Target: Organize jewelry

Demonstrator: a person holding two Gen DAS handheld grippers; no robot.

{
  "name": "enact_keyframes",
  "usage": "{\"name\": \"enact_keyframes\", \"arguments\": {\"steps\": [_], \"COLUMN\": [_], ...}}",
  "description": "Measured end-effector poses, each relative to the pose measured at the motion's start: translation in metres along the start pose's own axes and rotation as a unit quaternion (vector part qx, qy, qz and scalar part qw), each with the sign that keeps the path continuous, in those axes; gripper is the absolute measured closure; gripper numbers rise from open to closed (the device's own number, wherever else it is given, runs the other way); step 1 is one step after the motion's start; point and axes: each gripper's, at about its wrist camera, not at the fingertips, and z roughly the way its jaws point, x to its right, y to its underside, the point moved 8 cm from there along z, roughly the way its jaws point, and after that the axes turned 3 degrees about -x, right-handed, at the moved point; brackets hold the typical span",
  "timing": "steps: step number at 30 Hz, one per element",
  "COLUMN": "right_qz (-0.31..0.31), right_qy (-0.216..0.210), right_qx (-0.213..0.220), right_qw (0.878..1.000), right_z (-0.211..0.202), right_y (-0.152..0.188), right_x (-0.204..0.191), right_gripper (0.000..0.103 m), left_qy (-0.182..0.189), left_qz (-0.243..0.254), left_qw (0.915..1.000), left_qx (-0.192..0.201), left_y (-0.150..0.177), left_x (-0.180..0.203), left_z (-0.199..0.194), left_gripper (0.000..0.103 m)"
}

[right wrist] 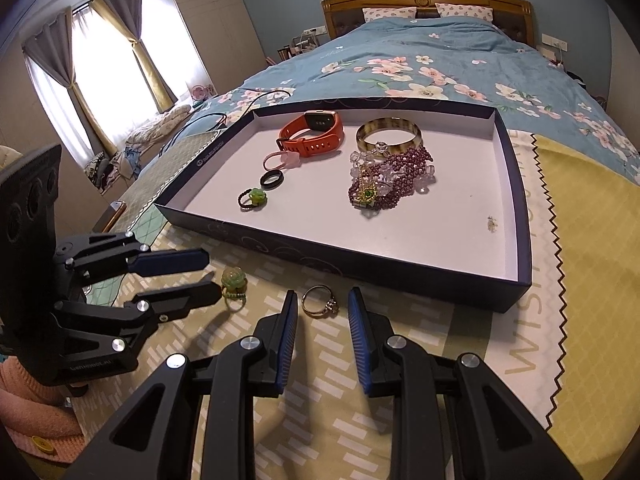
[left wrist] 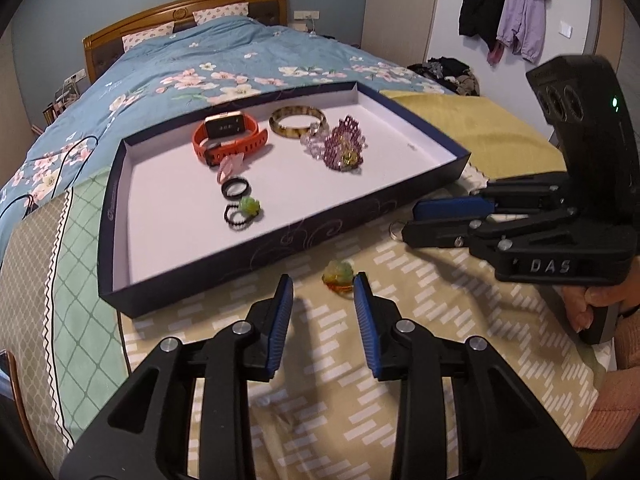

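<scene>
1. Left gripper (left wrist: pixel 322 286) stands narrowly open above the bedspread, empty, with the green ring (left wrist: pixel 338 276) just ahead, touching neither pad.
2. Right gripper (right wrist: pixel 322 300) is likewise narrowly parted and empty, with the silver ring (right wrist: pixel 319 301) lying between its tips.
3. Tray (right wrist: pixel 516 208) beyond holds the sorted jewelry.

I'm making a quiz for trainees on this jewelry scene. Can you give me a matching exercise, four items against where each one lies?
Items:
1. orange watch
2. silver ring
3. tortoiseshell bangle
4. green flower ring on the cloth

Places:
A. on the cloth, before the right claw
B. in the box, beside the purple beads
C. on the cloth, before the left claw
D. in the box, far left part

Pairs: 1-D, 2-A, 3-B, 4-C
</scene>
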Motion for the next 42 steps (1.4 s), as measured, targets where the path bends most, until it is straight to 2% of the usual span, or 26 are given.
{"name": "enact_keyframes", "arguments": {"steps": [6,11,17,20,25,27,42], "right_qz": [-0.012,-0.026,-0.044,-0.041,-0.048,-0.052,-0.034], "right_qy": [0.014,0.028,0.038,0.040,0.039,0.039,0.013], "right_qx": [-0.002,-0.004,-0.007,-0.007,-0.009,-0.009,0.007], "right_qw": [1.000,0.999,0.998,0.998,0.998,0.998,0.999], "right_z": [0.001,0.002,0.004,0.004,0.004,0.004,-0.007], "right_y": [0.000,0.001,0.002,0.001,0.003,0.003,0.005], "right_x": [-0.003,-0.007,-0.013,-0.011,-0.014,-0.015,-0.015], "right_gripper": [0.078,0.077,0.077,0.081,0.097,0.099,0.100], "left_qy": [0.020,0.015,0.014,0.010,0.010,0.009,0.009], "left_qz": [0.003,0.004,0.001,-0.003,-0.011,-0.013,-0.040], "left_qw": [0.9998,0.9997,0.9996,0.9997,0.9997,0.9997,0.9991], "left_qx": [0.003,-0.021,-0.023,-0.023,-0.020,-0.019,-0.009], "left_y": [-0.010,-0.006,-0.005,-0.005,-0.003,-0.002,0.007], "left_x": [0.006,0.009,0.007,0.006,0.004,0.004,-0.006], "left_z": [0.002,0.016,0.019,0.019,0.017,0.016,0.003], "left_gripper": [0.072,0.073,0.077,0.082,0.083,0.083,0.083]}}
